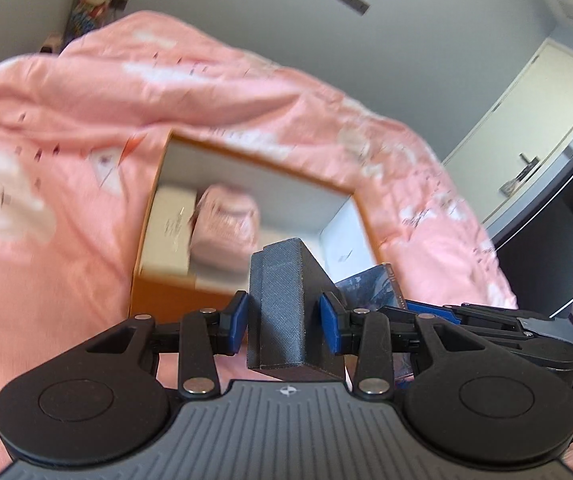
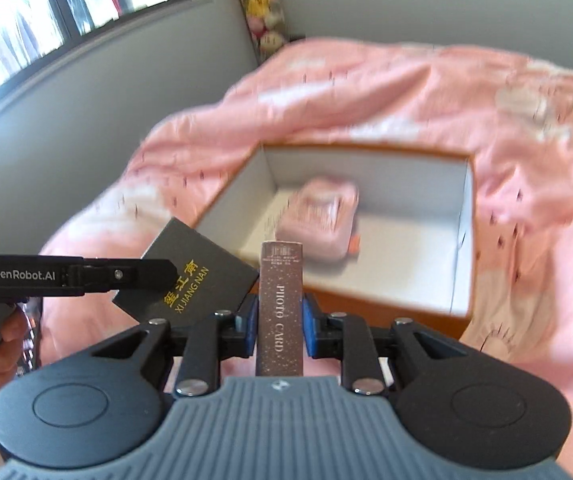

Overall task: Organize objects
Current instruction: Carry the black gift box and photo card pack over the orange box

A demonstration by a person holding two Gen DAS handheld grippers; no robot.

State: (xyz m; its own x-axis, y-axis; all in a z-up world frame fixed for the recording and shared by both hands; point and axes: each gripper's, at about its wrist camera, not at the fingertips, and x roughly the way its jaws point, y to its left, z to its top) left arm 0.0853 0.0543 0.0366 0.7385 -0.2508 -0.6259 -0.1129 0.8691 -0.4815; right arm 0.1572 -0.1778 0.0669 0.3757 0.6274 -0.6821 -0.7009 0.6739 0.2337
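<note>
A dark grey box (image 1: 282,308) is pinched between the blue pads of the left gripper (image 1: 284,322), and a narrow box marked "PHOTO CARD" (image 2: 281,308) is clamped upright in the right gripper (image 2: 279,320). Both are held above a pink bedspread (image 1: 66,220), just short of the near wall of an open orange box (image 2: 366,304) with a white interior. A pink packet (image 2: 320,216) is seen lying on the floor of that box toward its middle, and a white box (image 1: 170,232) along one side in the left wrist view.

The step in hand is judged to be the carrying of both boxes into the orange box. It is best done one at a time: each box should be lifted clear of the near rim, lowered flat onto bare white floor, and released only once it is resting there.

Open room is left to the right of the pink packet and in front of it. The two grippers are close together, so a knock between the held boxes is to be guarded against
</note>
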